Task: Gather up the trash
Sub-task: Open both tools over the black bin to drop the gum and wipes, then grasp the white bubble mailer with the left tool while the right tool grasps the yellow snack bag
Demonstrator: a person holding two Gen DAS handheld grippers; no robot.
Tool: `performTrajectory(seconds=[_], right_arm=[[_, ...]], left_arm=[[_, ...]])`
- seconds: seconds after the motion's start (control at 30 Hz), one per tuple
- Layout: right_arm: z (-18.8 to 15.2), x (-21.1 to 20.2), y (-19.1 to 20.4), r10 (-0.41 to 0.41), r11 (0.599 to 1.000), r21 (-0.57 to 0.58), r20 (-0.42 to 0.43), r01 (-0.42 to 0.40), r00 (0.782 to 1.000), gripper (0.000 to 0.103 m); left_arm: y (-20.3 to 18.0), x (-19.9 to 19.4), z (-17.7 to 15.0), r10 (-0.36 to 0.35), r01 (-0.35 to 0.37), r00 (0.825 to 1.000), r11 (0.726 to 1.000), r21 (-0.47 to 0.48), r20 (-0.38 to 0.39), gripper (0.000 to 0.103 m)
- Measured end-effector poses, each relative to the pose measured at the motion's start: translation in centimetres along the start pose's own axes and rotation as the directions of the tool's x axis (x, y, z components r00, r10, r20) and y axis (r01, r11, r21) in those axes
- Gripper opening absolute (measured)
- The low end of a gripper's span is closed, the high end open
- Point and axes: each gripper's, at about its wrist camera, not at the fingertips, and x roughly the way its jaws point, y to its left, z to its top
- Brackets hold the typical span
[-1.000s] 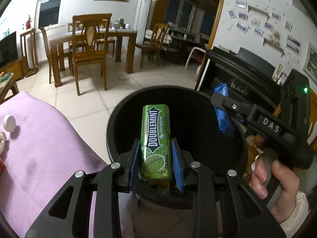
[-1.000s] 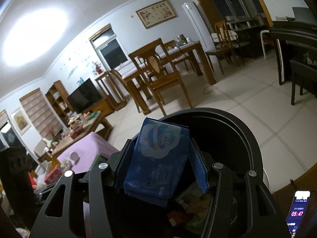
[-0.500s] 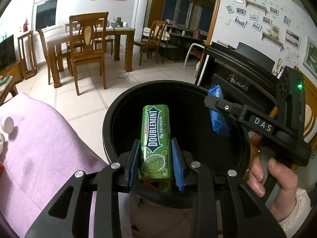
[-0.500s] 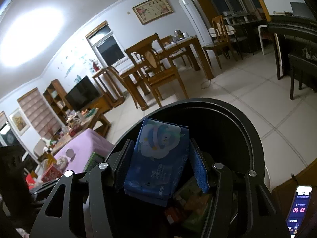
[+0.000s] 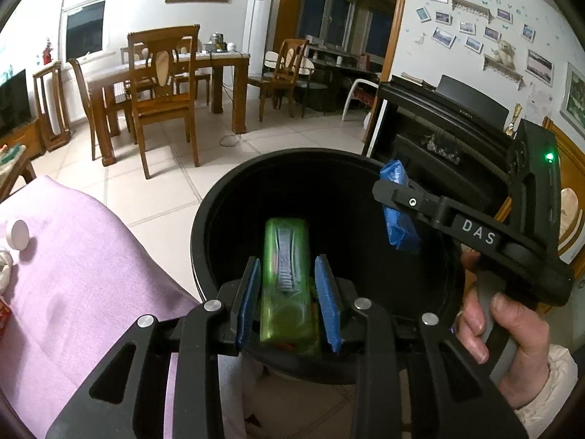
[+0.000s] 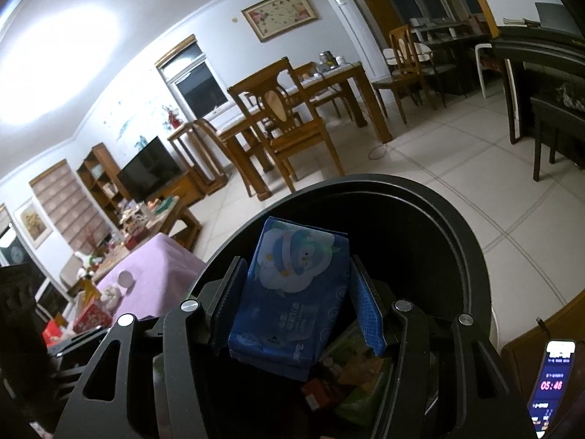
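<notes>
In the left wrist view my left gripper (image 5: 287, 259) hangs over the black trash bin (image 5: 204, 212). Its jaws are opening. The green Doublemint gum pack (image 5: 285, 274) is blurred between the blue pads and touches neither. In the right wrist view my right gripper (image 6: 296, 267) is over the same bin (image 6: 457, 241), pads still against a blue tissue pack (image 6: 292, 292), jaws starting to open. Several wrappers (image 6: 358, 376) lie in the bin below. The left wrist view shows that tissue pack (image 5: 396, 219) from the side, with a hand (image 5: 512, 329) on the right gripper's handle.
A table with a purple cloth (image 5: 73, 256) stands left of the bin, with a white cap (image 5: 16, 234) on it. A black piano (image 5: 457, 128) is behind the bin on the right. A phone (image 6: 555, 376) lies at lower right. A dining table and chairs (image 5: 161, 84) stand across the tiled floor.
The left jaws have parted and the gum pack, sharp and gripped before, is now blurred and loose between them. The right gripper has edged further over the bin with its pack.
</notes>
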Motion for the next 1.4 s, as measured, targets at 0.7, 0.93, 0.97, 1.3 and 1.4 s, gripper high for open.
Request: performTrajectory(seconds=[0.7, 0.93, 0.97, 1.3, 1.4], right_arm=[[-0.7, -3.0, 3.0, 0.054, 0.997, -0.051, 0.018, -0.053, 0.998, 0.087], [-1.6, -2.3, 6.5, 0.094, 0.989, -0.115, -0.037, -0.097, 0.995, 0.087], [-1.6, -2.1, 7.1, 0.100, 0.987, -0.124, -0.045, -0.105, 0.994, 0.087], [-4.2, 1.6, 18.0, 0.219, 0.911, -0.302, -0.221, -0.280, 0.950, 0.087], [-5.2, 3.3, 22.4, 0.260, 0.863, -0.351, -0.308, -0.363, 0.915, 0.087]], left_arm=[[1.6, -4.0, -1.2, -0.007, 0.009, 0.994, 1.000, -0.026, 0.107, 0.094], [7.2, -10.2, -3.3, 0.105, -0.091, 0.984, 0.991, -0.103, 0.146, 0.098], [8.2, -11.1, -3.5, 0.124, -0.106, 0.981, 0.987, -0.121, 0.152, 0.098], [24.0, -19.7, -7.1, 0.359, -0.310, 0.929, 0.889, -0.336, 0.092, 0.098], [27.7, -19.3, -7.0, 0.352, -0.333, 0.935, 0.909, -0.251, 0.035, 0.098]])
